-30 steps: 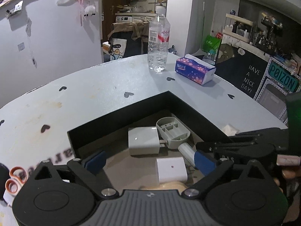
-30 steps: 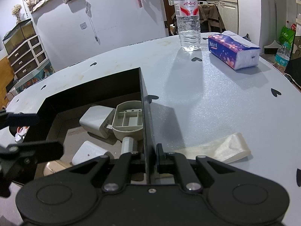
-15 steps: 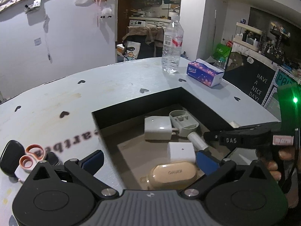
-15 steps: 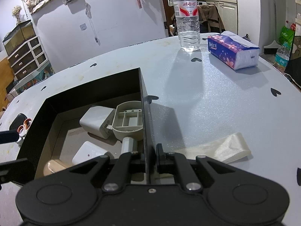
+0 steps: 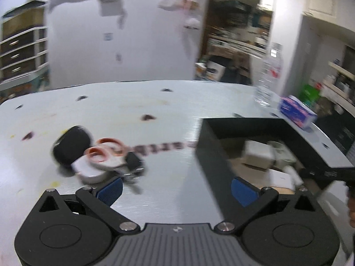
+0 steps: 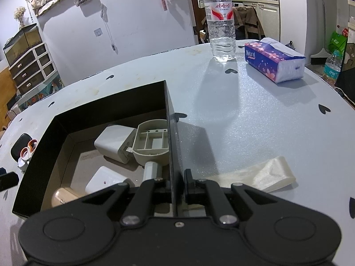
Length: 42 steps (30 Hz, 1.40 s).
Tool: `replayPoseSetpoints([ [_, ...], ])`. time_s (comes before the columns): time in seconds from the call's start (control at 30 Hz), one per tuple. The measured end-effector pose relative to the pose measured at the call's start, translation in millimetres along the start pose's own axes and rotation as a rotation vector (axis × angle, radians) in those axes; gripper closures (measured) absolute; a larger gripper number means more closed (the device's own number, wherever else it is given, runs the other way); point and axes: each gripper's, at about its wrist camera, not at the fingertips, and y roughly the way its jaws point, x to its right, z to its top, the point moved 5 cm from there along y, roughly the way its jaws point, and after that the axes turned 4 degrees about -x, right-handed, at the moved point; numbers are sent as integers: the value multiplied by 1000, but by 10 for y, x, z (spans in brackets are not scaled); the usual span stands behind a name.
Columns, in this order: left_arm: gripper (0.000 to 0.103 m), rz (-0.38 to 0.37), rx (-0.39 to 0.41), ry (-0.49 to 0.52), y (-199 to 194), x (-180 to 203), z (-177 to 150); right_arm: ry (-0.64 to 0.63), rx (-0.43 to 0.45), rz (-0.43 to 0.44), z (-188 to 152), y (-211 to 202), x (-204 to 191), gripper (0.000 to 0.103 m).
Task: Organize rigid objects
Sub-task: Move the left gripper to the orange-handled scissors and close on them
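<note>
Box: black open-topped cardboard box [image 6: 111,102] on white heart-dotted table [image 6: 244,115], holding white chargers and a beige plastic part.
Right gripper [image 6: 177,184]: fingers narrow, pinching the box's near wall.
Left gripper [image 5: 176,189]: jaws spread wide, nothing between them; view blurred.
Pile: orange-handled scissors [image 5: 106,150], black oval case [image 5: 71,147], just beside the box.
Risk: overlapping pile; a grab could snag two things.
Far: clear water bottle [image 6: 220,20], purple tissue pack [image 6: 273,64], well apart.
</note>
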Motion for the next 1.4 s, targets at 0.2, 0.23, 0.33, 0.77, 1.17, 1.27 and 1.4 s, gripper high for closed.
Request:
replayPoseSetpoints([
  [0.2,3,88,17,-75,112,-360,-37,0,0,0,-1,0,-1,95],
  [0.23,8,93,18,-84,131,-400,-36,0,0,0,-1,0,-1,95],
  [0.33,17,116,21,-119,224,-523,-16,0,0,0,-1,1,1,95],
  [0.77,20,175,51,-140,592,-605,215,0,1,1,-2,-4,-3,95],
  [1.17,43,245,102,-80,558,-640,115,-1,1,4,12,-4,-13,95],
  [1.27,53,211,123,-117,432,-675,17,-1,1,3,8,-5,-13,95],
  [1.4,87,181,111,-159,279,-759,-102,-2,0,1,0,3,-23,95],
])
